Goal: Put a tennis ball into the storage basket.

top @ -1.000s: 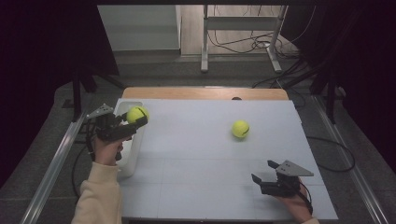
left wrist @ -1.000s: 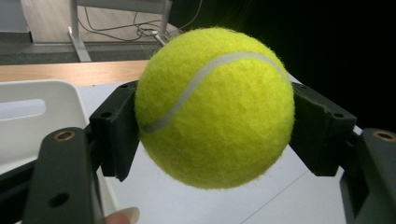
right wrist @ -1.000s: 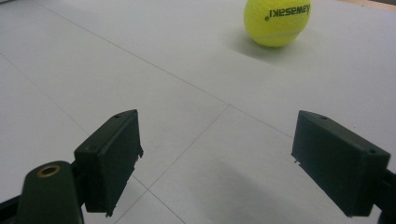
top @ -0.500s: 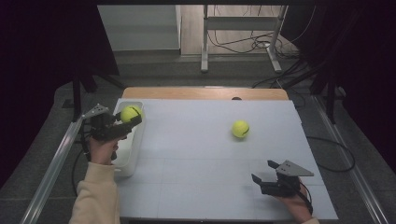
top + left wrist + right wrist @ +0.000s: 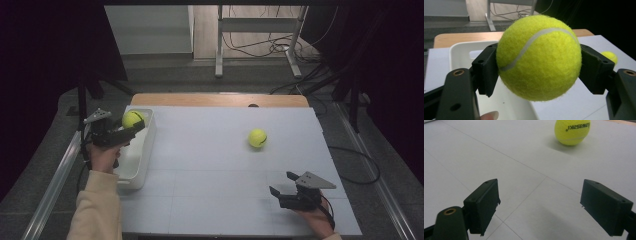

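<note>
**Two tennis balls, one bin, two hand-held grippers: table inventory**

Item 1. Left gripper (image 5: 131,128), left side of the high view, held in a hand with a cream sleeve rising from the lower left corner. Jaws clamped on a tennis ball; in the left gripper view the two black pads press its left and right flanks, and a fingertip shows at the bottom edge.

Item 2. Held tennis ball (image 5: 539,57), yellow-green felt with a white curved seam. It sits in the air over the far end of the bin, at the left of the high view (image 5: 133,119). It does not touch the bin.

Item 3. White plastic bin (image 5: 142,155), rectangular with rounded corners, at the left edge of the table, long side running up the frame. In the left gripper view its rim and pale inside lie behind and below the held ball (image 5: 461,53).

Item 4. Second tennis ball (image 5: 257,138), loose on the table surface, right of centre in the high view, well apart from both grippers. In the right gripper view it lies at the upper right (image 5: 572,132), with mirrored black lettering on it.

Item 5. Right gripper (image 5: 281,185), lower right of the high view, held low over the table. Jaws stand wide apart with nothing between them; bare table shows in the gap.

Item 6. Table (image 5: 210,200), pale grey-white top with faint grid lines, and a wooden strip along its far edge.
</note>
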The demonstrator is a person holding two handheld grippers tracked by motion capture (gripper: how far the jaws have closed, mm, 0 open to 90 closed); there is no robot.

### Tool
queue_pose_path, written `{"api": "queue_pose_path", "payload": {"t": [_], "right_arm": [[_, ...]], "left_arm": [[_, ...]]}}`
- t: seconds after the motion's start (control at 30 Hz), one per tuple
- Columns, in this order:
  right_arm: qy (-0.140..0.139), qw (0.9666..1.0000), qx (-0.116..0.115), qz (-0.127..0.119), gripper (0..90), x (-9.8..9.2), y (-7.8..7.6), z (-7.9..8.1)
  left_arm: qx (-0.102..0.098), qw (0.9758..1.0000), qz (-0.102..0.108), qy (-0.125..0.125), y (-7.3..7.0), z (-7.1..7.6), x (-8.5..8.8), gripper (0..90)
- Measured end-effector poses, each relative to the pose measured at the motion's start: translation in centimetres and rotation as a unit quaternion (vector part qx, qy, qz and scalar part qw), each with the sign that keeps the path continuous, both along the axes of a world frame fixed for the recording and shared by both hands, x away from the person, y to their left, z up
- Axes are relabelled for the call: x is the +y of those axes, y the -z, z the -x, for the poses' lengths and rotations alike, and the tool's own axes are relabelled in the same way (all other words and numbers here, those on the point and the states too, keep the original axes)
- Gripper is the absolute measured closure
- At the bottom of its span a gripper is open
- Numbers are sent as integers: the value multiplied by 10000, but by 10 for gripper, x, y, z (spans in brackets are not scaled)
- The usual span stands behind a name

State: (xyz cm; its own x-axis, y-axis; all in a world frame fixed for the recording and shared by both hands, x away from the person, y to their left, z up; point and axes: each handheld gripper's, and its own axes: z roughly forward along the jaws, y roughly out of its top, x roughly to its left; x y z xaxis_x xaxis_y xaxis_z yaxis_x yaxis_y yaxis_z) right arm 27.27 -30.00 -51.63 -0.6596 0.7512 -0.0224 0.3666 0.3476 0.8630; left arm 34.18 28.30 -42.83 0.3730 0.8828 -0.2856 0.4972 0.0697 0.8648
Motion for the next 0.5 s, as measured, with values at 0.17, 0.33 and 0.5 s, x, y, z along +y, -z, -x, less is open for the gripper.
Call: {"api": "queue_pose_path", "payload": {"t": [0.17,0.33,0.5], "right_arm": [[5,10000,-7,10,161,0,0,0],[-13,10000,-7,-8,161,0,0,0],[-8,10000,-10,-22,161,0,-1,0]], "left_arm": [[100,9998,-151,-99,-1,-8,2,262],[226,9992,-280,-167,-1,-17,2,262],[365,9986,-322,-187,2,-24,3,262]]}}
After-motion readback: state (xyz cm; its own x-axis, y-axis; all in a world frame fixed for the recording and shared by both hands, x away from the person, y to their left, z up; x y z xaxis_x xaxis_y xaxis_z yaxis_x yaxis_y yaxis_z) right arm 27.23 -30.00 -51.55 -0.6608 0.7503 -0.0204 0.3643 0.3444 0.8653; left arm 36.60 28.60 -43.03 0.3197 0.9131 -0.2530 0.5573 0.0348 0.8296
